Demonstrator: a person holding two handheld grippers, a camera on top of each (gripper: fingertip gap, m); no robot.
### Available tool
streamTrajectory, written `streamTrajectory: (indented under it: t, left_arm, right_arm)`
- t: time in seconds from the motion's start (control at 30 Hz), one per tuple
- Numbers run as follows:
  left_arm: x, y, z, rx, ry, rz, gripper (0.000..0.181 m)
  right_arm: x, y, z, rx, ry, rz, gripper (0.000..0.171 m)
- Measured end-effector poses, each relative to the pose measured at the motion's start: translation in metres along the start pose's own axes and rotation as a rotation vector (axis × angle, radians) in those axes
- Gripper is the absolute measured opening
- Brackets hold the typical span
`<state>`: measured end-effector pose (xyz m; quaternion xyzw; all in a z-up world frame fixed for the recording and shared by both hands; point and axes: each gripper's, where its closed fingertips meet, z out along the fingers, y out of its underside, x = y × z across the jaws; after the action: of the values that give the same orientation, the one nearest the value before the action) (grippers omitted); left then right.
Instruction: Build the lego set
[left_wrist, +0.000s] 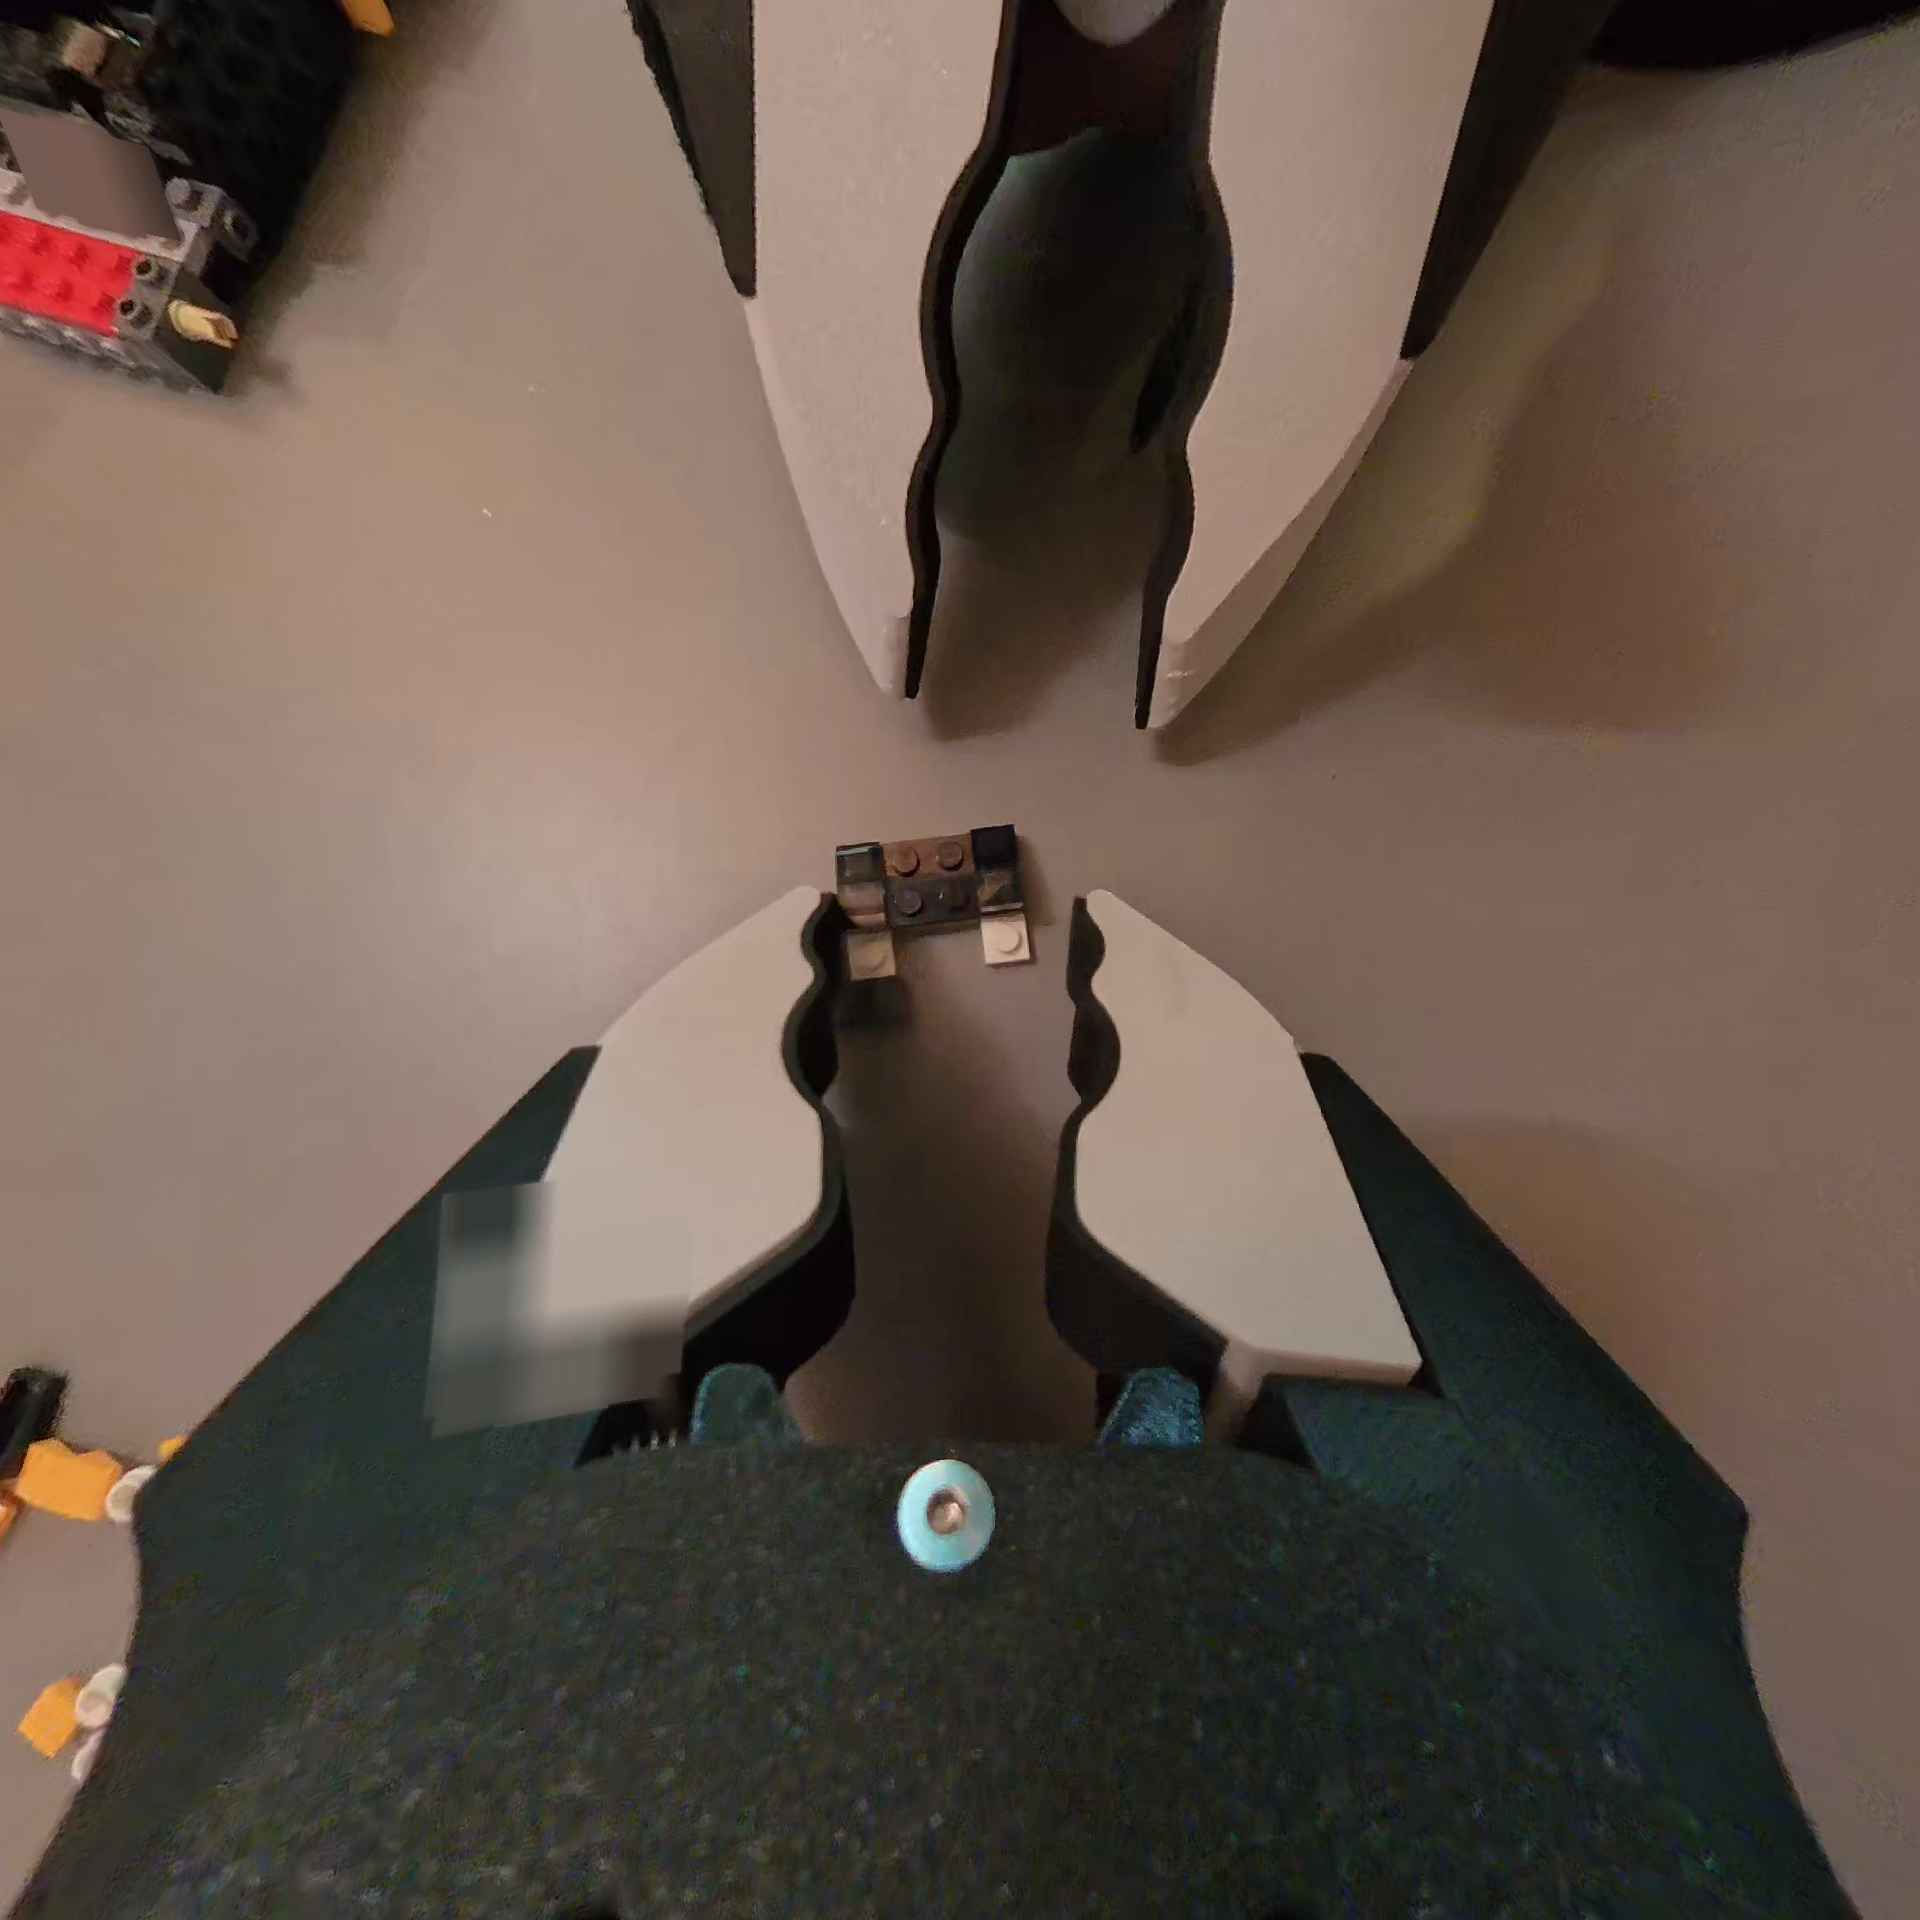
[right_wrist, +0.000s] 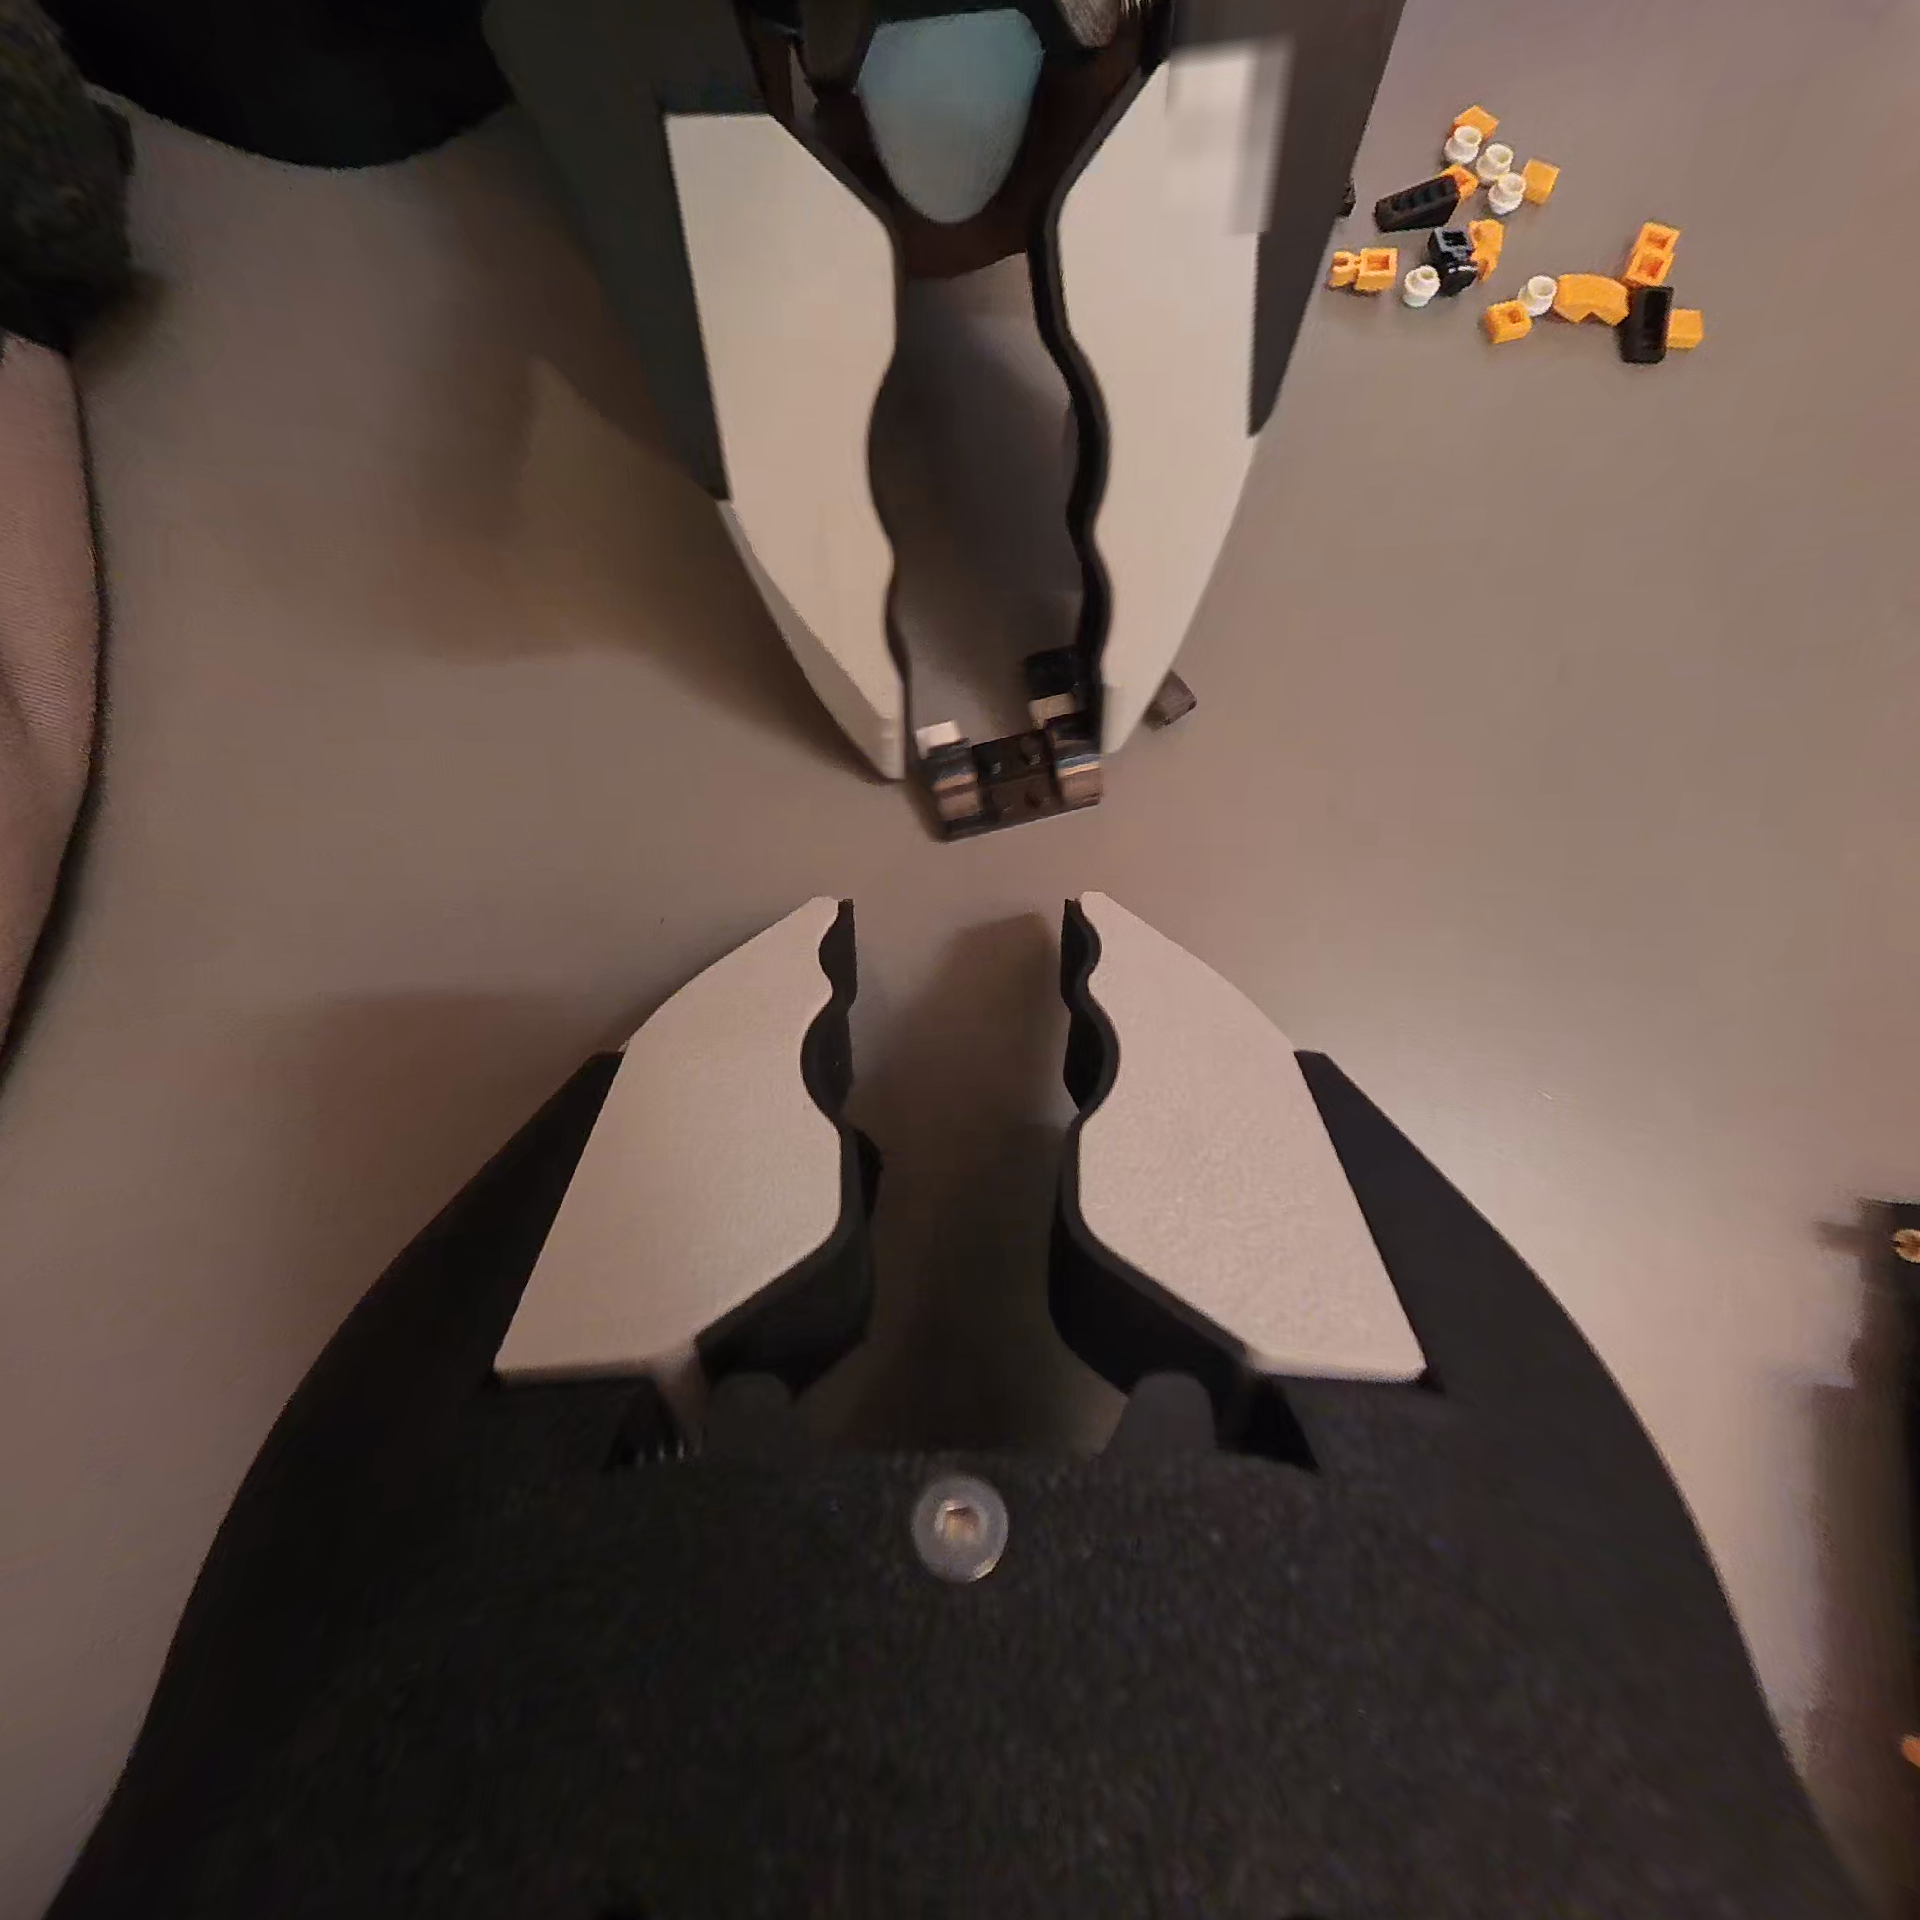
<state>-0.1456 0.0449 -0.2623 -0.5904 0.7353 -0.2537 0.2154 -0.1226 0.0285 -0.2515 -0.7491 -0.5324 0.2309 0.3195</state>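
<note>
Risk lay with small dark sub-assembly (left_wrist: 933, 902) on table (left_wrist: 416, 727), loose between spread fingers of left gripper (left_wrist: 951, 914); right gripper (right_wrist: 958, 920), agape and empty, might nudge it askew.

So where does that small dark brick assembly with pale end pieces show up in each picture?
Left wrist view: the small dark brick assembly lies centre frame, at the left claw tips.
Right wrist view: it lies upper centre, under the far claw's tips.
Shared landmark: the scattered orange, white and black loose bricks.
</note>
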Motion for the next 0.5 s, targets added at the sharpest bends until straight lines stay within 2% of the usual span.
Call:
streamTrajectory:
  t: [0.03,0.2,0.37,0.5]
  left_arm:
    - [0.0,-0.001,0.0,-0.002,-0.001,-0.001,0.033]
    - [0.002,-0.005,0.0,0.035,0.04,-0.053,0.032]
    - [0.005,-0.021,-0.017,0.164,0.257,-0.265,0.032]
    - [0.012,-0.039,-0.033,0.238,0.451,-0.392,0.032]
  right_arm:
    - [0.0,0.0,-0.001,0.006,0.001,0.002,0.038]
    - [0.002,-0.009,-0.007,0.085,0.051,-0.087,0.035]
    - [-0.006,-0.033,-0.018,0.193,0.145,-0.304,0.03]
    - [-0.007,-0.047,-0.026,0.237,0.222,-0.401,0.026]
